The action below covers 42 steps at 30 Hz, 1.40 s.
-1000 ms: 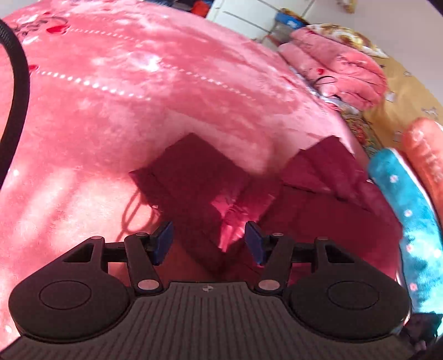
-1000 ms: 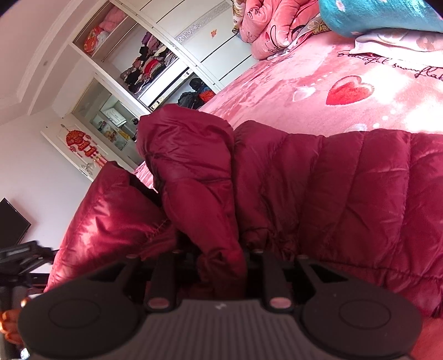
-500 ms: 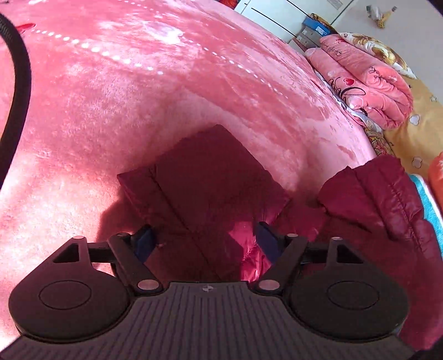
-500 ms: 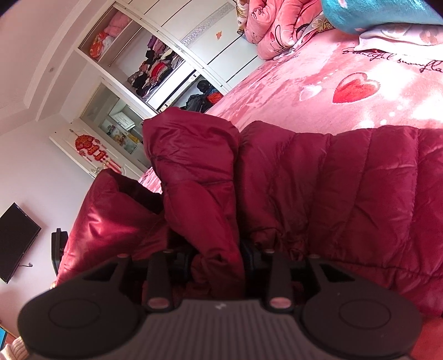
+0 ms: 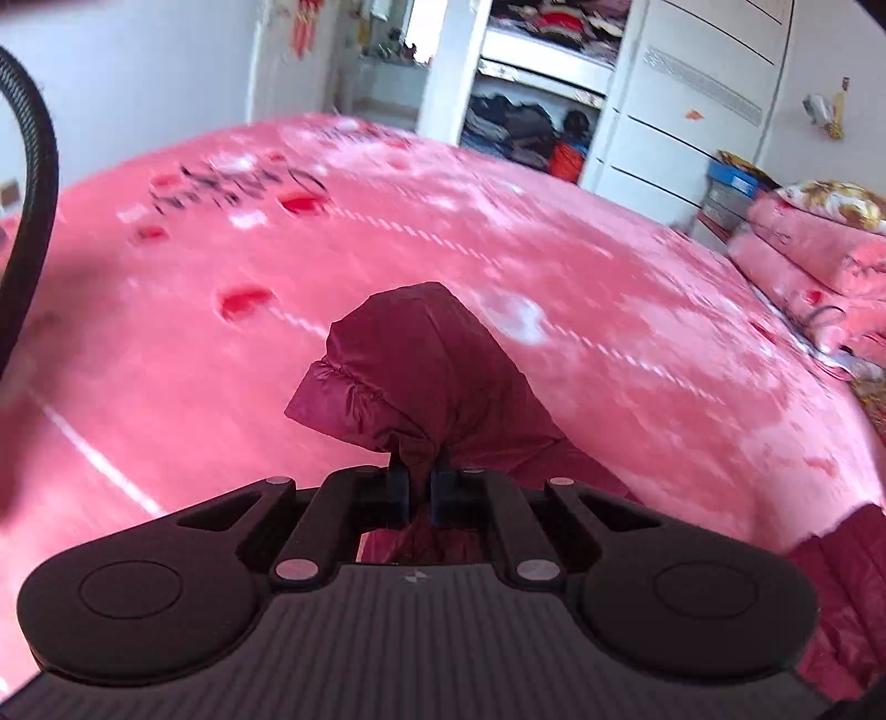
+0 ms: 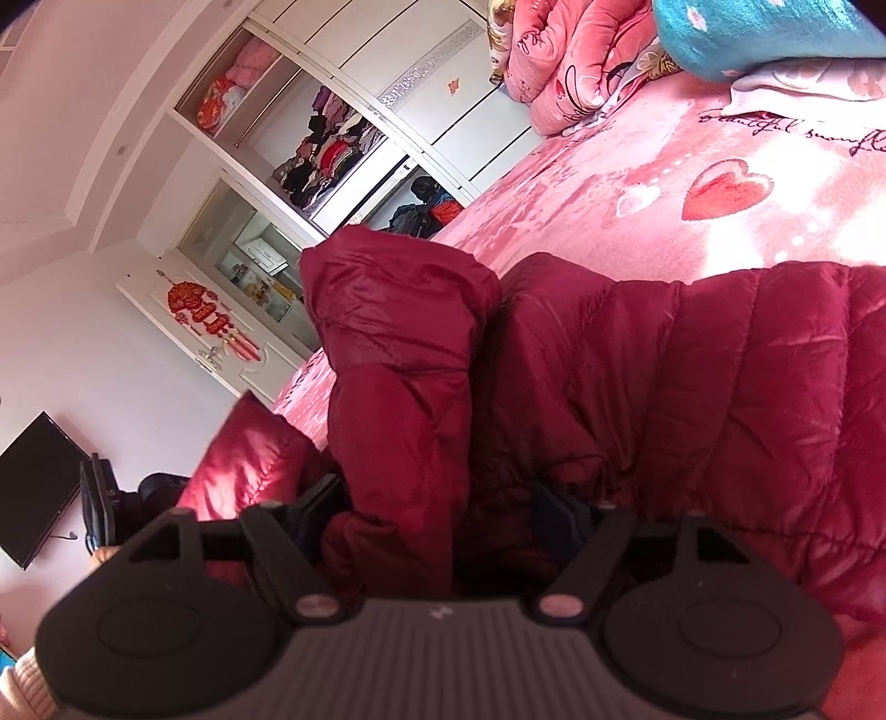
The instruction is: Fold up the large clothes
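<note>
A dark red puffer jacket (image 6: 720, 387) lies on the pink bed blanket (image 5: 609, 304). My left gripper (image 5: 421, 487) is shut on a bunched piece of the jacket (image 5: 421, 365), which stands up off the blanket in front of the fingers. In the right wrist view, an upright fold of the jacket (image 6: 398, 360) rises between the fingers of my right gripper (image 6: 437, 515). Its jaws are opening and stand wide, and the pads no longer press the fold. The lower part of the fold is hidden behind the gripper body.
Folded pink quilts (image 5: 803, 249) and a blue pillow (image 6: 764, 33) sit at the bed's edge. An open white wardrobe (image 5: 526, 111) full of clothes stands beyond the bed. A black cable (image 5: 33, 166) hangs at the left. A dark screen (image 6: 33, 487) is on the wall.
My left gripper closed on the jacket fabric, lifted it and tilted up toward the wardrobe. My right gripper's jaws spread apart and let go of the fold.
</note>
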Each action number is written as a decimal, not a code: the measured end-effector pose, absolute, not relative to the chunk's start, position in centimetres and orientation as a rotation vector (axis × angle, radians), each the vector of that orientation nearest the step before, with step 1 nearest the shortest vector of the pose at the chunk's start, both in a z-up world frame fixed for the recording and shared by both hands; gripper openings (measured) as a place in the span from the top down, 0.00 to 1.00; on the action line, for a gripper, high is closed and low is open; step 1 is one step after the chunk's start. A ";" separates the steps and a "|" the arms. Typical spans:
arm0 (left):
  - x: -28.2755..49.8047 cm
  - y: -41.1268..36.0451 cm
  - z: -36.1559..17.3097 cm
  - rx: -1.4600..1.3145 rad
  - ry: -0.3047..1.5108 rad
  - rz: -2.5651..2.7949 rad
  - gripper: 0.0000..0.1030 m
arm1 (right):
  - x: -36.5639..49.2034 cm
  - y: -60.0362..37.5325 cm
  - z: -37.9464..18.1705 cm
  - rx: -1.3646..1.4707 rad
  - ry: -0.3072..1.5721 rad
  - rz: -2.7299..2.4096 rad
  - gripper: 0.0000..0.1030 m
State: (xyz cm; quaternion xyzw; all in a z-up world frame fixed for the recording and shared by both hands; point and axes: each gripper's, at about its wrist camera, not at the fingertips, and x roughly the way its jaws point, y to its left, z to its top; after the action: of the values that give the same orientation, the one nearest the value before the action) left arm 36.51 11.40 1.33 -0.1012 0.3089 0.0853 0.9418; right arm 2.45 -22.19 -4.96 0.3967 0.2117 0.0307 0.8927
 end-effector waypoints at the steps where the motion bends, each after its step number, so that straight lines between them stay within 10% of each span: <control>1: 36.5 13.1 2.6 -0.188 0.597 0.216 0.95 | 2.4 -22.1 -4.8 0.816 0.432 0.067 0.16; 11: 32.2 30.1 13.6 -0.025 0.338 0.718 0.95 | 3.4 -19.1 -4.2 0.643 0.469 0.121 0.01; 21: 26.4 36.4 7.8 -0.094 0.468 0.837 0.91 | 4.5 -17.2 -5.0 0.554 0.528 0.116 0.01; 42: 5.5 23.5 9.0 0.002 0.486 0.333 0.41 | 2.1 -16.3 -3.0 0.459 0.543 0.057 0.01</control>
State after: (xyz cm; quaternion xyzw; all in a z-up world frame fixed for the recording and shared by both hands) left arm 5.53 23.49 9.02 0.0010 0.2394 0.1642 0.9569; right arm 2.13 -16.34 -2.96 0.2246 0.2656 0.0278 0.9371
